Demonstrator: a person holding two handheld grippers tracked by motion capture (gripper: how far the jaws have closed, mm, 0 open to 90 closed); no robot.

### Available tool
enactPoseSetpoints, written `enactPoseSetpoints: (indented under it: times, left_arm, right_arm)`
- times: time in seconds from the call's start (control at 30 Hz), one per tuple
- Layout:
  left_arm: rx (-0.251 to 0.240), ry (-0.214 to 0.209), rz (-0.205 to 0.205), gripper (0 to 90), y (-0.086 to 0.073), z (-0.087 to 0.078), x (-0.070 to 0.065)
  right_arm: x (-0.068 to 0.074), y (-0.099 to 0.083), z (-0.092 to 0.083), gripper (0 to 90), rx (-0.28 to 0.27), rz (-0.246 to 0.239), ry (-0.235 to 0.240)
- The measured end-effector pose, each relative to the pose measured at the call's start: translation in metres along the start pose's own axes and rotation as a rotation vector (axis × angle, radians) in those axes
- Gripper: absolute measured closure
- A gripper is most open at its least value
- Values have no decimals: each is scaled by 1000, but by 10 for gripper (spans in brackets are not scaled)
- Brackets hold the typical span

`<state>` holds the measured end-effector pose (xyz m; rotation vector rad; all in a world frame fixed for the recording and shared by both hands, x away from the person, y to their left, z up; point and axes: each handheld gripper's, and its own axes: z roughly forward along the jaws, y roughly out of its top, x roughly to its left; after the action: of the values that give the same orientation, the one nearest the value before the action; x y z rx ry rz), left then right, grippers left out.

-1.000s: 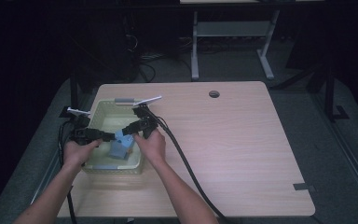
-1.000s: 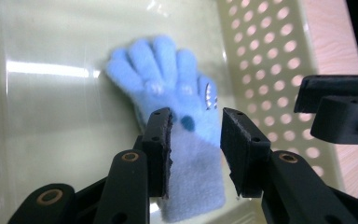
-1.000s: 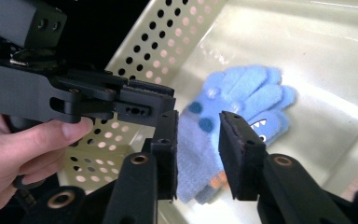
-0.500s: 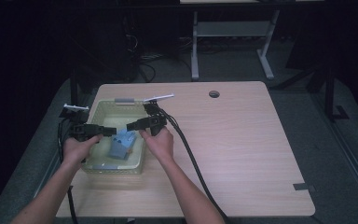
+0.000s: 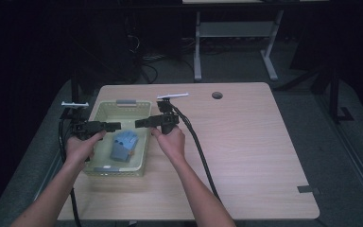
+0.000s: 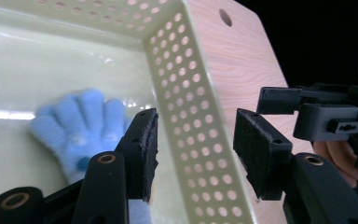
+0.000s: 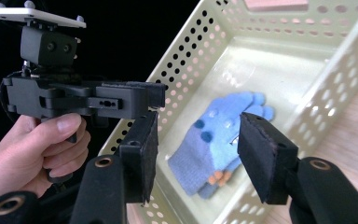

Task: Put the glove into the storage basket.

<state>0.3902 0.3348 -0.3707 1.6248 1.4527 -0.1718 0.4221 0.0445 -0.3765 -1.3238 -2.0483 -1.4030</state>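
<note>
Gloves (image 5: 124, 145): a blue pair lying flat on the floor of the basket (image 5: 99, 111), left of centre in the high view; I judge them set down for good, since nothing touches them.
Left tongs (image 5: 116, 126): mine, over the basket's left rim, jaws just opened, nothing between them, clear of the wool.
Right tongs (image 5: 141, 123): over the right rim, jaws likewise just opened and empty.
Why facing: both point inward across the basket, as after a shared drop.
Table (image 5: 246, 142): bare wood to the right.
</note>
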Motion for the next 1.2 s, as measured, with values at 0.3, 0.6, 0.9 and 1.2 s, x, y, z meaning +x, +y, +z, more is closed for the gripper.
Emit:
enactPoseSetpoints:
  times: [0.3,0.6,0.9,1.2]
  left_arm:
    - [-12,-39,26,461,2,6,-20]
    - [-37,-67,49,436,4,12,-34]
    - [-44,-75,50,420,4,19,-43]
    - [-37,-83,71,400,1,26,-56]
  right_arm:
    - [-10,2,-26,432,-44,12,0]
    - [-23,2,-47,409,-78,29,0]
    - [-38,-1,-69,389,-95,44,1]
    - [-50,-5,-94,379,-132,56,-5]
